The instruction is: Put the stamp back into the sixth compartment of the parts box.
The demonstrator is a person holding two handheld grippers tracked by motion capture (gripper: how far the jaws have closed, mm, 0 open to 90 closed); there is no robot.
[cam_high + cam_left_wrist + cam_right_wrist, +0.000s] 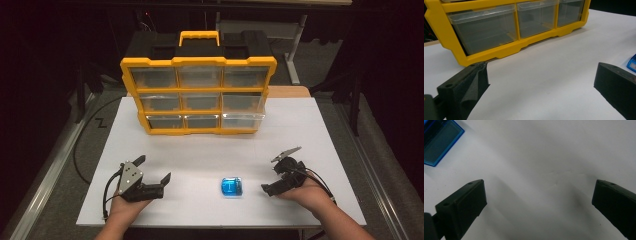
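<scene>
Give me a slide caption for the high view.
Two open hand-held grippers, left and right, flank a small blue box on a white table before a yellow drawer organizer.

No legible text or markings.

glossy blue plastic box; matt white table — smooth

blue box: cut off by the right gripper view's top-left corner, only one corner seen; a sliver at the left gripper view's right edge | yellow drawer cabinet: upper rows cropped in the left gripper view | drawer contents: too dim to tell | left gripper: jaw bases cut off at the bottom edge
</scene>
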